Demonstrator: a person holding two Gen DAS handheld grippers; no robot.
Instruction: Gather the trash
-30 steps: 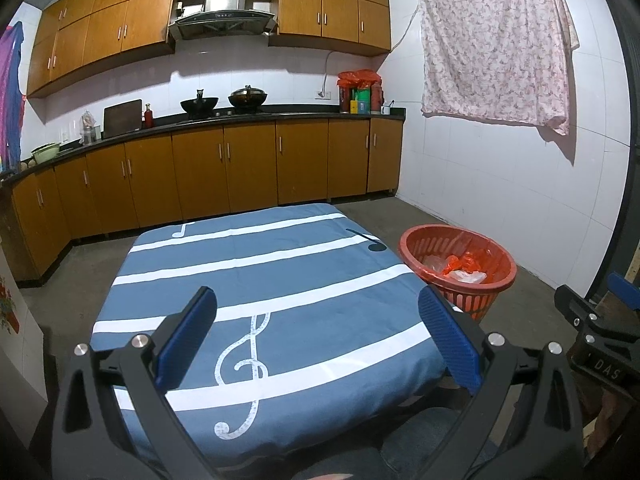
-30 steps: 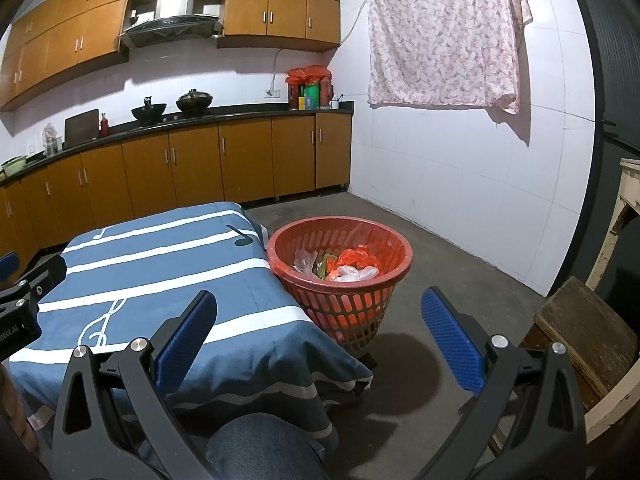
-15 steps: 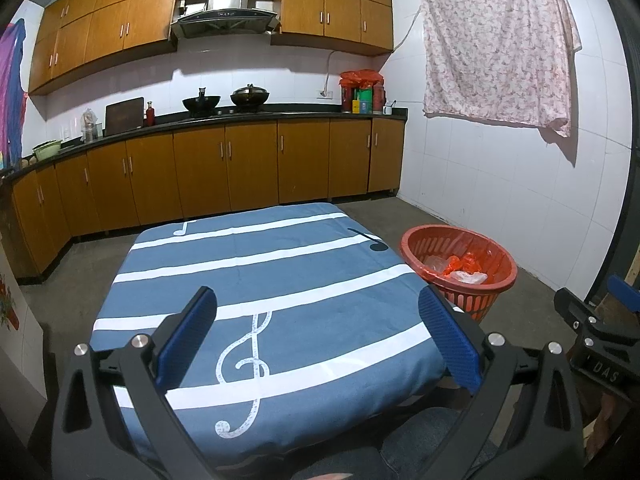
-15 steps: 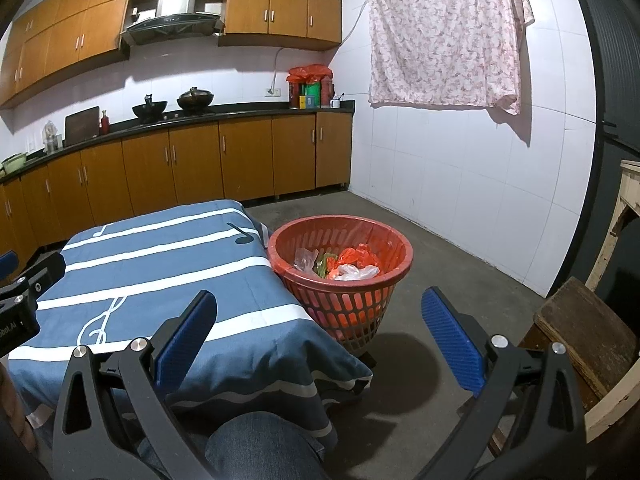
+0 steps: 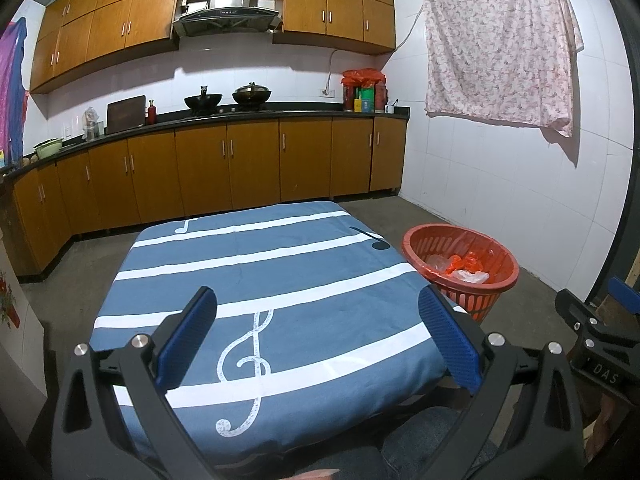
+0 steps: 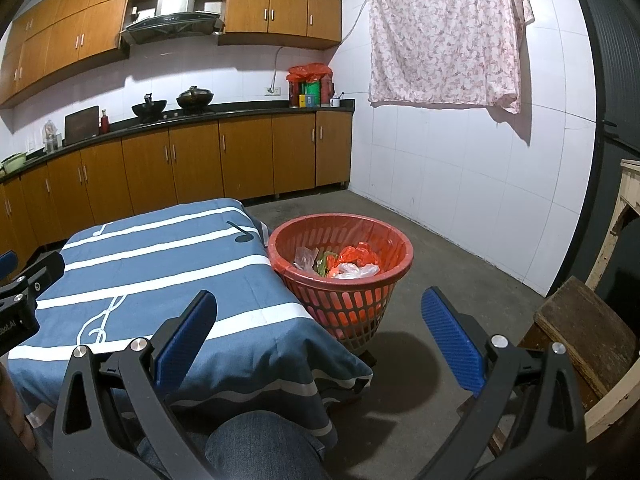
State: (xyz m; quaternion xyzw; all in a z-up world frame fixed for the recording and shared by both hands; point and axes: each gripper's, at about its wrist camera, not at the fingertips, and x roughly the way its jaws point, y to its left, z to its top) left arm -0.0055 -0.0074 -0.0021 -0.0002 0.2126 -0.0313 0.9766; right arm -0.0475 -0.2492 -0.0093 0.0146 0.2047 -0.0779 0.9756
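The left gripper (image 5: 318, 336) is held above the near edge of the table (image 5: 280, 280), which a blue cloth with white stripes and music notes covers. Its blue fingers (image 5: 186, 338) stand wide apart and nothing is between them. The right gripper (image 6: 318, 338) is also spread wide and empty, over the table corner and the floor. The trash (image 6: 346, 261), some red, white and clear plastic bags, lies inside the red basket (image 6: 400, 258) on the floor, just beside the right edge of the table. It is ahead of the right gripper's fingers (image 6: 450, 344), apart from them, and to the right of the left gripper.
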